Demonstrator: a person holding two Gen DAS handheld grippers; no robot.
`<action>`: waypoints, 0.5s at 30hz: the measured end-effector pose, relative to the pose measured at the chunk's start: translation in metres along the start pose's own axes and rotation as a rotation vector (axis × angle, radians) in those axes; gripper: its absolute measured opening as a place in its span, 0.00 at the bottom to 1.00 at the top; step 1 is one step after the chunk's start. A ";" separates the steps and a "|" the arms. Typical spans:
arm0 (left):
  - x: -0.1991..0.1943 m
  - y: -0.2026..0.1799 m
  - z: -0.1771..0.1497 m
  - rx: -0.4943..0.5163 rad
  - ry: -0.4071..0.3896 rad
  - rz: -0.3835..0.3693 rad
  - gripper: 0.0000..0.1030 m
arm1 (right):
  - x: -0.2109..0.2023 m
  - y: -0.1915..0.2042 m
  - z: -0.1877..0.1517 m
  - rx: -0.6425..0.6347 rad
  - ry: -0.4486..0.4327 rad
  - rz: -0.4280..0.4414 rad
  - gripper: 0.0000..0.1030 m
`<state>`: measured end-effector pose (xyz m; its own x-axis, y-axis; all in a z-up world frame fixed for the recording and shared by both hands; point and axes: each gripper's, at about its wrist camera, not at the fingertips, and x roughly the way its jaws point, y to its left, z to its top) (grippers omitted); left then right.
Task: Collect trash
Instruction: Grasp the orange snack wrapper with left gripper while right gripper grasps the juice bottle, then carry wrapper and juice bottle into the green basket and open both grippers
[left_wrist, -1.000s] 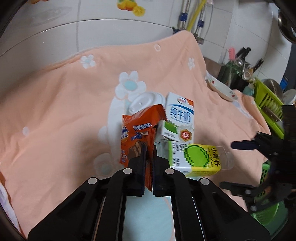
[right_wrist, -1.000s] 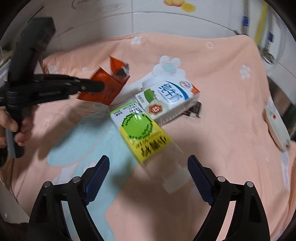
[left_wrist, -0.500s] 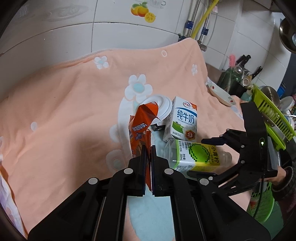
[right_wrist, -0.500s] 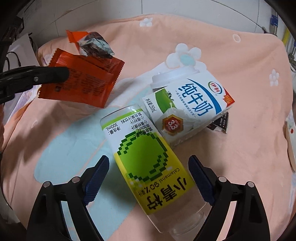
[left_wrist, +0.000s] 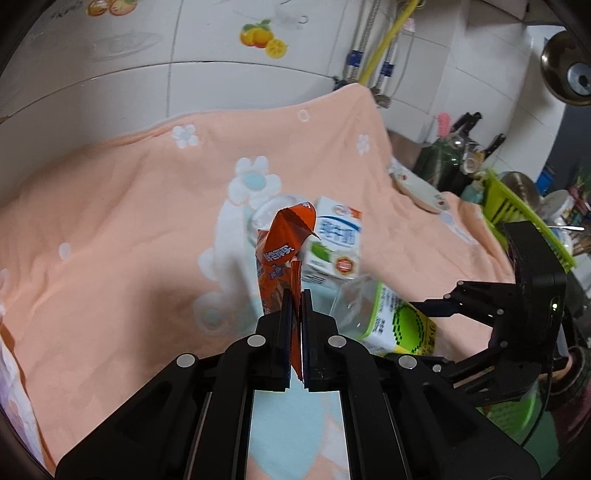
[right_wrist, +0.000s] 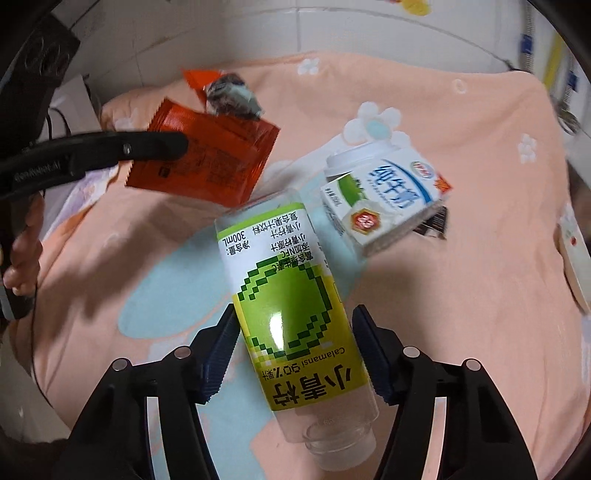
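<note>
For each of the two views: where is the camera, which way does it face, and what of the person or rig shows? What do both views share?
Left wrist: on the left gripper, facing down its fingers, shut on the orange wrapper; right gripper shows.
Right wrist: on the right gripper, jaws closing around the juice bottle; a hand shows.
Shared: wrapper, bottle, milk carton, peach cloth.

A dark wrapper (right_wrist: 432, 223) beyond the right fingers is mostly hidden under the carton (right_wrist: 384, 199). The bottle (right_wrist: 295, 302) neck, nearest the camera between those fingers, is blurred. The plate (right_wrist: 572, 254) is cut off at right
</note>
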<state>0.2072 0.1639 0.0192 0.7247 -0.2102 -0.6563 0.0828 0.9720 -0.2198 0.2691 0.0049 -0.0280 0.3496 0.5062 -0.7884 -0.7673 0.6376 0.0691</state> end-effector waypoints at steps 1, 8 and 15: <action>-0.003 -0.004 -0.001 0.004 -0.002 -0.007 0.03 | -0.006 -0.001 -0.004 0.015 -0.010 -0.005 0.58; -0.016 -0.049 -0.010 0.068 -0.011 -0.081 0.03 | -0.066 -0.007 -0.041 0.105 -0.103 -0.041 0.56; -0.017 -0.102 -0.021 0.127 -0.001 -0.178 0.03 | -0.123 -0.014 -0.081 0.198 -0.179 -0.104 0.55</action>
<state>0.1717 0.0661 0.0379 0.6914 -0.3792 -0.6149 0.2947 0.9252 -0.2393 0.1928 -0.1135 0.0186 0.5241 0.5150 -0.6783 -0.6081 0.7839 0.1254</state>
